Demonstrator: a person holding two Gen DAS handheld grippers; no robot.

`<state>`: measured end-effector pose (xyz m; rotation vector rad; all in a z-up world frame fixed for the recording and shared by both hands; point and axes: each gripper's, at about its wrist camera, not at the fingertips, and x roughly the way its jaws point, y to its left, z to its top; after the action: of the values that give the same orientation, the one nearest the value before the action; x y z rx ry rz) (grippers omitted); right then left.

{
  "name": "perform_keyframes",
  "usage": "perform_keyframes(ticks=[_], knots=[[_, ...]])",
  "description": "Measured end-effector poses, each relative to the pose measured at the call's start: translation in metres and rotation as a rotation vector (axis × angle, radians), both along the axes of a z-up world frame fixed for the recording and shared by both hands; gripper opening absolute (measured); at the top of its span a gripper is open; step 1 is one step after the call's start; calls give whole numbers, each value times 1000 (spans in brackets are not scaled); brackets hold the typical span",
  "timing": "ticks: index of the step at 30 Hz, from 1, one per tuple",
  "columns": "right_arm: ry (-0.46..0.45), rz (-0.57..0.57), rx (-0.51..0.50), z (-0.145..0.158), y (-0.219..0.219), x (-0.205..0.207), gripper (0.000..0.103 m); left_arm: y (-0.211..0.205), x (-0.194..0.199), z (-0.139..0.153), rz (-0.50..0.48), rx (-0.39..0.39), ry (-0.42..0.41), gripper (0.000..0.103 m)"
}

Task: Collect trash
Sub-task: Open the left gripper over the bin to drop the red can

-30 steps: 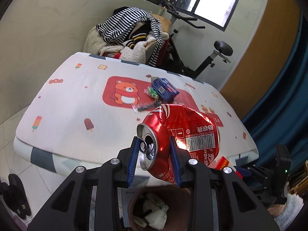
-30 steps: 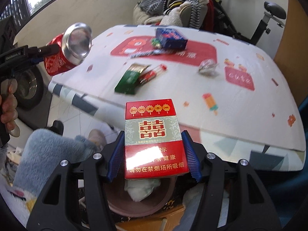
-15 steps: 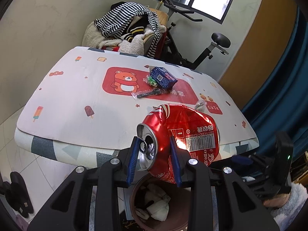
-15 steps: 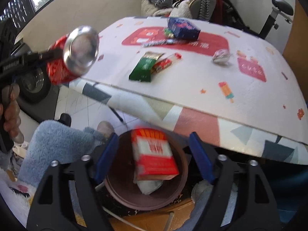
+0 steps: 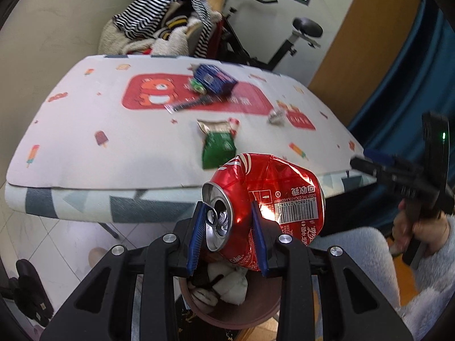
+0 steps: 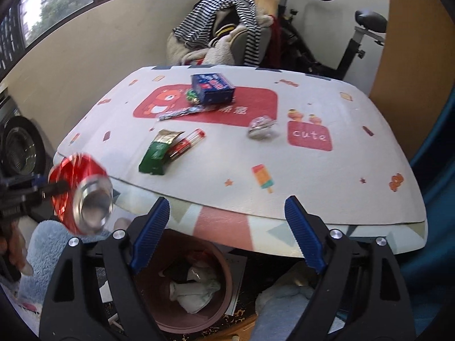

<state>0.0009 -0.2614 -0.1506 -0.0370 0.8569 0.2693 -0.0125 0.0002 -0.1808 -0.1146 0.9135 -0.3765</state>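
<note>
Left wrist view: the left gripper [image 5: 229,234] clamps a crushed red cola can [image 5: 264,201] by its top end, held above a brown trash bin [image 5: 241,316] at 6 o'clock; the bin holds white crumpled paper [image 5: 227,281]. On the table [image 5: 85,164], a green wrapper [image 5: 217,146] lies at 12 o'clock of the can.

Right wrist view: the right gripper [image 6: 227,233] is spread wide and grips nothing. Below it the bin [image 6: 216,312] holds white wads [image 6: 196,289]. The can [image 6: 81,193] hangs at 9 o'clock. A blue box [image 6: 212,88] sits at 12 o'clock.
</note>
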Motion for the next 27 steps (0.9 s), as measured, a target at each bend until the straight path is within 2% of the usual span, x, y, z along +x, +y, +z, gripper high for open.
perform_keyframes(ticks=[8,20,23,24,27], knots=[[-2,-37,4,4,-18,1,83,-18,-7,-19,-63,20,50,31],[2,-49,6,-1,-21,1,83,-38,-14,-41,-154,-3,138,32],[4,-52,4,-2,-21,0,83,-44,-15,-43,-181,-14,154,43],[5,-54,4,-3,-21,0,83,-44,-15,-44,-185,-17,154,50],[12,-56,4,-5,-21,1,83,-46,-16,-41,-193,-13,143,60]])
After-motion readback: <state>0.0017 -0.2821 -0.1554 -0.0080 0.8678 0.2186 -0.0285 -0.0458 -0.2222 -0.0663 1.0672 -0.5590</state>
